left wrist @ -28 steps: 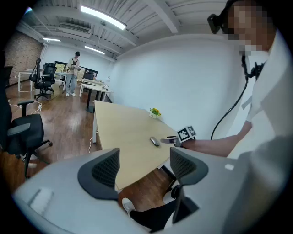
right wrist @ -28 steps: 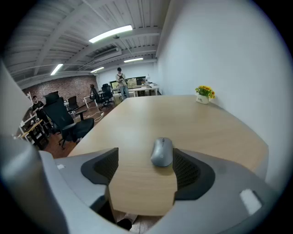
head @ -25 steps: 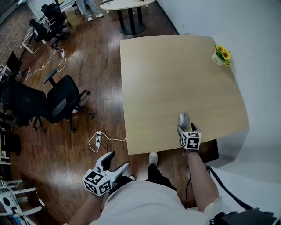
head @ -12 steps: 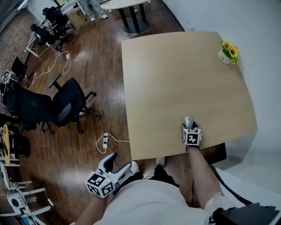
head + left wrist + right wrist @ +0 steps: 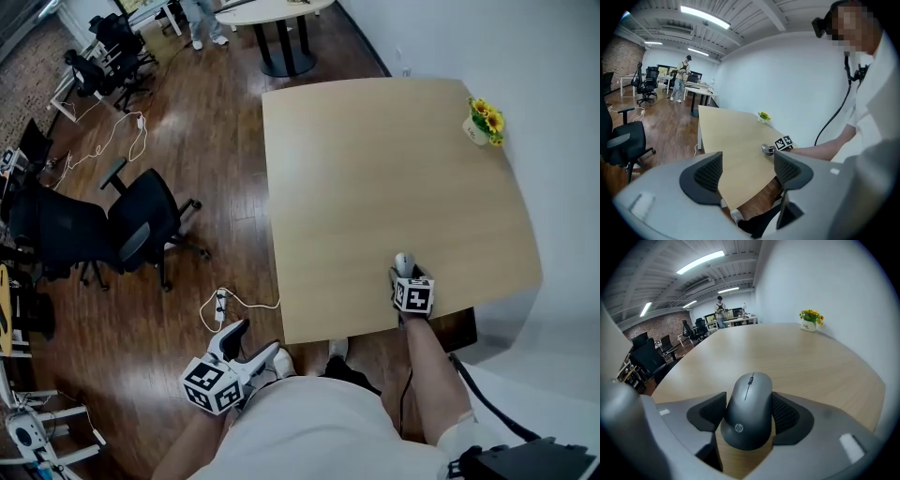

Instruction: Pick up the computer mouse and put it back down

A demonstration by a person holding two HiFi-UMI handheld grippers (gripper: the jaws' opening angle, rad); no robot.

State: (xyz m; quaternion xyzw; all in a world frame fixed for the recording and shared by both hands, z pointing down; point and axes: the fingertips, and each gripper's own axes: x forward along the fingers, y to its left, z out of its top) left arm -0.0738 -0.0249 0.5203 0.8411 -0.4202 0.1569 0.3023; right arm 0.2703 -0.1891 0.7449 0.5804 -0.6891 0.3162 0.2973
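A grey computer mouse (image 5: 747, 409) lies between the two pads of my right gripper (image 5: 749, 414), and both pads press on its sides. In the head view the mouse (image 5: 403, 262) is near the front edge of the light wooden table (image 5: 375, 169), with the right gripper (image 5: 404, 274) right behind it. Whether the mouse rests on the wood or is just off it, I cannot tell. My left gripper (image 5: 247, 349) hangs open below the table's front left corner, over the floor, holding nothing. In the left gripper view its jaws (image 5: 747, 171) stand wide apart, and the mouse (image 5: 768, 149) shows far off.
A small pot of yellow flowers (image 5: 482, 122) stands at the table's far right corner. Black office chairs (image 5: 141, 220) and a white power strip with cable (image 5: 220, 305) are on the wooden floor to the left. A white wall runs along the right.
The right gripper has stayed at the mouse near the table's front edge. The head view has shifted a little. The left gripper still hangs open by the floor.
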